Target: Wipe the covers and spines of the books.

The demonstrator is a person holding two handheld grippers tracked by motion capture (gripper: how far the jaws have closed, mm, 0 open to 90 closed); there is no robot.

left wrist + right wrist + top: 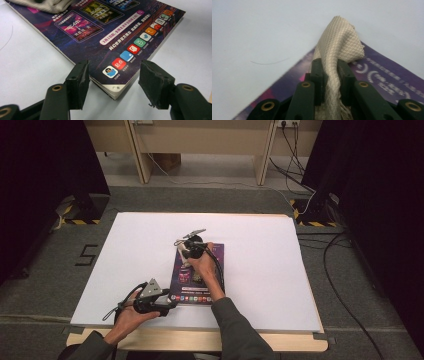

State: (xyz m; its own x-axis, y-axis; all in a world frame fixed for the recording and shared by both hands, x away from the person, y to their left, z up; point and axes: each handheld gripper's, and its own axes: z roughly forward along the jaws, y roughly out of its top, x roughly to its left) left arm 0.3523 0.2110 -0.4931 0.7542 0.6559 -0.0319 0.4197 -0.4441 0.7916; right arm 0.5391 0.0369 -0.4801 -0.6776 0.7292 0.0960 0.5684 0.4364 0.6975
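Note:
A thick book with a purple cover [200, 285] lies in the middle of the white board [260, 270]. My left gripper [169, 303] stands at the book's near left corner. In the left gripper view its jaws [115, 66] are open astride that corner of the book [110, 45], and the right pad stays clear of the book's edge. My right gripper [189, 251] hovers over the book's far end, shut on a beige woven cloth [338, 40]. The cloth rests on the purple cover [387, 80]. A fold of the cloth [45, 5] lies at the far end of the cover.
The white board covers a wooden table [200, 340] and has bare room left and right of the book. Cables [345, 285] run over the grey floor at the right. Wooden furniture legs [140, 155] stand beyond the table.

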